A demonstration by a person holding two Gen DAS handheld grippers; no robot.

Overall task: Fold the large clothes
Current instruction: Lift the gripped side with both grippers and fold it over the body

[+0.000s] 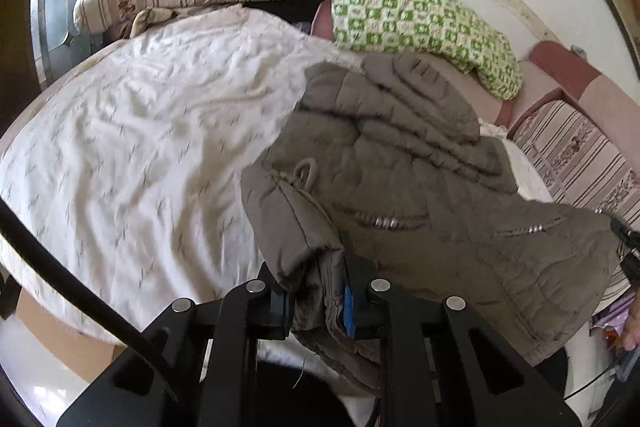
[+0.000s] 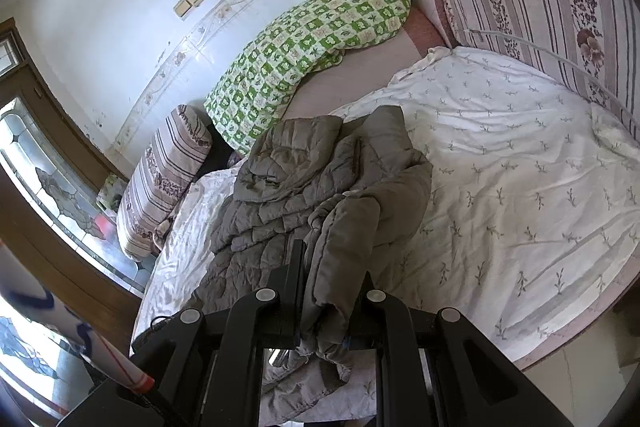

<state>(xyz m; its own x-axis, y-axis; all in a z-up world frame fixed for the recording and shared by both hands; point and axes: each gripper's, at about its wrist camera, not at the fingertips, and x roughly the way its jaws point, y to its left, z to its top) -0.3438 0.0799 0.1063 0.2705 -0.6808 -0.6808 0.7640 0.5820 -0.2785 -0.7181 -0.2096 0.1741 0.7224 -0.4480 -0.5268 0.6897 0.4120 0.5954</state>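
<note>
I have both the left gripper (image 1: pixel 320 301) and right gripper (image 2: pixel 326 311) clenched on the grey-brown quilted padded jacket (image 1: pixel 404 187), lower centre, spreading it for folding.

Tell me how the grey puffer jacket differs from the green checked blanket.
The grey puffer jacket is plain and quilted; the green checked blanket is patterned. The jacket is clamped by both the left tool and right tool; the blanket lies untouched by the wall. Both are crumpled.

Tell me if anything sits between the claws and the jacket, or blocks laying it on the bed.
Nothing visible does. The left claw and right claw are both shut on the grey jacket, and the white sheet beside it looks free; the green quilt lies further back.
</note>
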